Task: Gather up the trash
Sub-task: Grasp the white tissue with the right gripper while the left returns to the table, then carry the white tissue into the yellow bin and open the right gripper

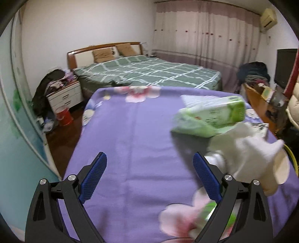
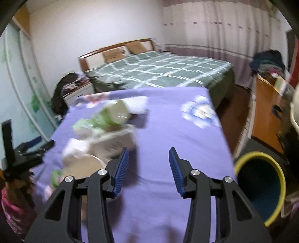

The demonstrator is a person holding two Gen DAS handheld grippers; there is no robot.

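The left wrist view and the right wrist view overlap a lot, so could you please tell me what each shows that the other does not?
Only the left wrist view shows the red bucket on the floor and the air conditioner high on the wall. Only the right wrist view shows the yellow-rimmed bin beside the table. Both share the purple floral cloth, the blurred pile of green and white trash on it, and the green checked bed behind.

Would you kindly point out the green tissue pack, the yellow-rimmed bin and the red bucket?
green tissue pack [image 1: 214,114]: left wrist view, middle of its side.
yellow-rimmed bin [image 2: 280,175]: right wrist view, right rim.
red bucket [image 1: 64,116]: left wrist view, front wall.
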